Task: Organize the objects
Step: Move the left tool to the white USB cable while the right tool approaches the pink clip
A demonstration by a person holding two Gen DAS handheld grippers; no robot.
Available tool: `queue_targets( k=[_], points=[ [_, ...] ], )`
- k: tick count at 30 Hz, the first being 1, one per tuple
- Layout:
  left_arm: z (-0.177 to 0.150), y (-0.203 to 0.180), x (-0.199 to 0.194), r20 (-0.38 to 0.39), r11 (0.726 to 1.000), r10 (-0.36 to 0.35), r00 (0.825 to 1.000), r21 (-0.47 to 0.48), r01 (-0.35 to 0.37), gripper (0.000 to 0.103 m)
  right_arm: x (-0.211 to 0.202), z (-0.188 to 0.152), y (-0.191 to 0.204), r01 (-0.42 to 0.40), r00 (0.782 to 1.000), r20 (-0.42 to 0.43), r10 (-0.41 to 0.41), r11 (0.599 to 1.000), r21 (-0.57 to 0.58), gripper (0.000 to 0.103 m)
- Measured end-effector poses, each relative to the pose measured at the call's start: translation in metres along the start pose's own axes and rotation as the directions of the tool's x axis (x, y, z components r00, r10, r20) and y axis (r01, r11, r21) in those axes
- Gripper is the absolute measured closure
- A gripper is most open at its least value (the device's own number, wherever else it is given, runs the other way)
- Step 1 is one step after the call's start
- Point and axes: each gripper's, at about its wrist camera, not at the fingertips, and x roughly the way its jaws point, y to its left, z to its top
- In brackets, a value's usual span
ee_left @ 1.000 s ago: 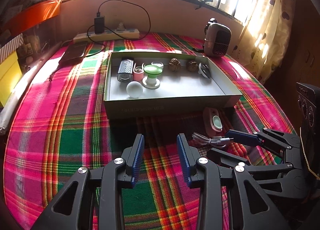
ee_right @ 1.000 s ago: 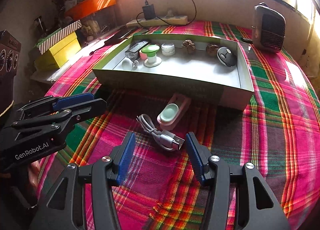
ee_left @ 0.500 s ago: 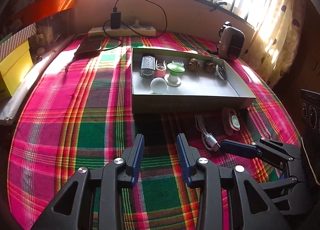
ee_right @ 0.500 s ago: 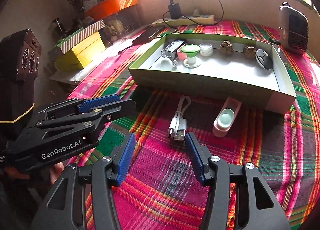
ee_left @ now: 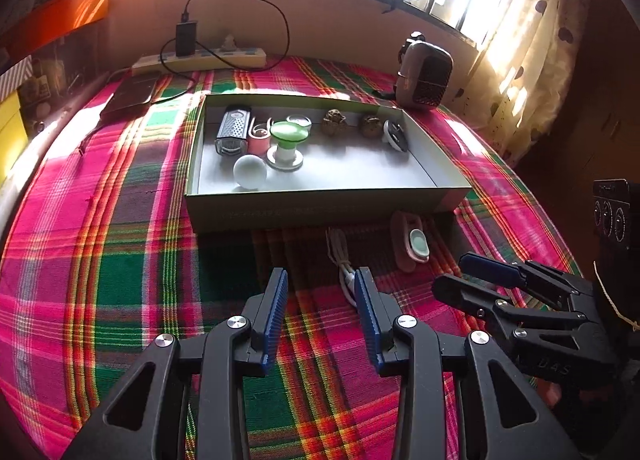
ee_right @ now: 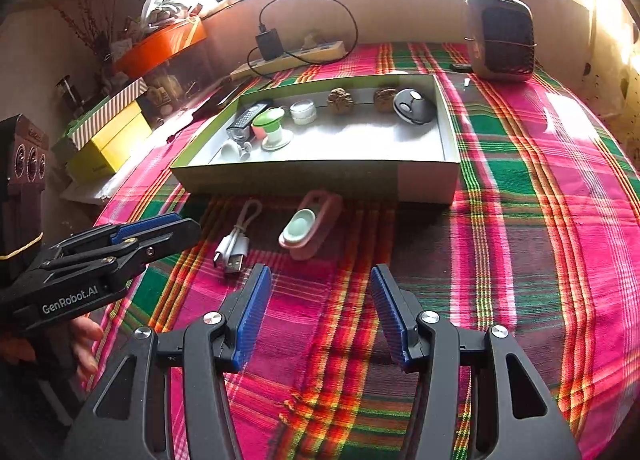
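Count of what I see on the plaid cloth

I count one open box [ee_right: 320,180] with eight things in it: one metal grater [ee_left: 233,129], one pink cup [ee_left: 258,142], one green-topped stand [ee_left: 285,140], one white ball [ee_left: 250,172], one small white jar [ee_right: 303,111], two brown lumps [ee_right: 340,100], and one dark round disc [ee_right: 412,106]. In front of it I count one white cable [ee_right: 232,248] and one pink brush [ee_right: 310,226]. Behind it: one power strip [ee_left: 200,60], one small heater [ee_right: 502,40].

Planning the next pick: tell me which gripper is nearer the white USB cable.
Left. The left gripper has the white USB cable just ahead by its right finger; the right gripper sits further right, nearer the pink case. Both are open.
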Motion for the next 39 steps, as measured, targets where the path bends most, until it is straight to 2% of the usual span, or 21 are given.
queue_targets(
  k=[3, 7, 18, 34, 39],
  points=[
    [-0.003, -0.011, 0.008, -0.029, 0.999, 0.002, 1.000, 0.033, -0.001, 0.067, 0.001, 0.001, -0.007, 0.011, 1.000, -0.004, -0.011, 1.000, 0.026, 0.050],
    [-0.001, -0.020, 0.011, -0.027, 0.998, 0.014, 1.000, 0.058, -0.012, 0.067, 0.001, 0.002, -0.009, 0.009, 1.000, -0.004, -0.009, 0.999, 0.030, 0.050],
    [-0.002, -0.027, 0.019, -0.054, 0.997, 0.040, 0.998, 0.061, -0.037, 0.067, 0.000, 0.002, -0.012, 0.007, 1.000, -0.002, -0.006, 0.999, 0.036, 0.050],
    [-0.008, -0.006, 0.009, -0.061, 0.993, 0.112, 0.992, 0.054, -0.109, 0.067, 0.005, 0.004, 0.001, 0.011, 1.000, -0.016, -0.011, 1.000, -0.011, 0.050],
    [-0.009, -0.003, 0.008, -0.060, 0.997, 0.075, 0.995, 0.040, -0.073, 0.067, 0.009, 0.006, 0.006, 0.024, 1.000, -0.020, -0.024, 0.999, -0.021, 0.050]
  ],
)
